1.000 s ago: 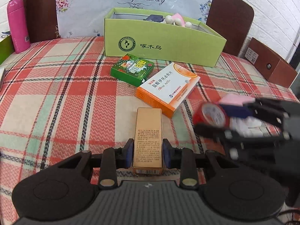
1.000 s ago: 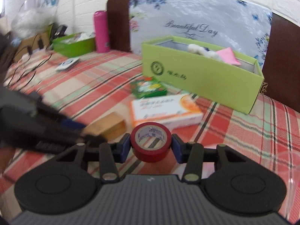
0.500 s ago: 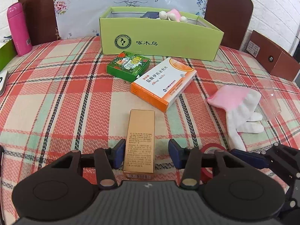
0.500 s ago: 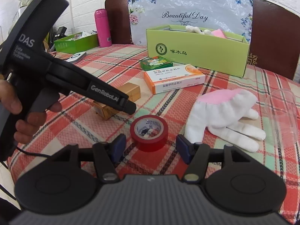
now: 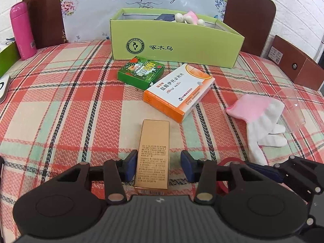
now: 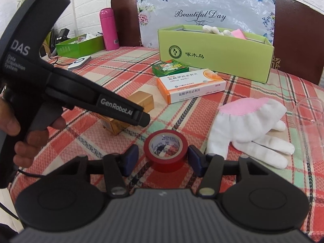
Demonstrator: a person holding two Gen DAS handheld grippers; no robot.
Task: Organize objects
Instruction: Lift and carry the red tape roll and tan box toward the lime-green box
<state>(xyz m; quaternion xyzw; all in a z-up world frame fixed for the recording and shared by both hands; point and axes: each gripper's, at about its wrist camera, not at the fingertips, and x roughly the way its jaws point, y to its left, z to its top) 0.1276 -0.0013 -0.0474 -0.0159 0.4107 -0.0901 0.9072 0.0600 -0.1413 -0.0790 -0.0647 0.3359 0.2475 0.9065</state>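
Observation:
A gold carton (image 5: 155,141) lies lengthwise on the plaid tablecloth between the jaws of my left gripper (image 5: 159,162). The jaws are closing; the left pad is close against the carton and the right pad stands clear of it. A red tape roll (image 6: 165,149) rests flat on the cloth between the jaws of my right gripper (image 6: 164,156), which are closing with a gap on each side. In the left wrist view the red tape roll (image 5: 224,162) peeks out at lower right. A hand (image 6: 24,137) holds the left gripper's handle.
An open green cardboard box (image 5: 176,46) with items inside stands at the back. Before it lie a small green carton (image 5: 141,70) and an orange-white medicine box (image 5: 180,91). A pink-white glove (image 5: 261,117) and a clear cup (image 5: 291,105) lie right; a pink bottle (image 5: 22,32) stands far left.
Both grippers were shut on the gold carton and the tape; their jaws have since parted. The tape came down onto the cloth and the right gripper shifted toward the near edge.

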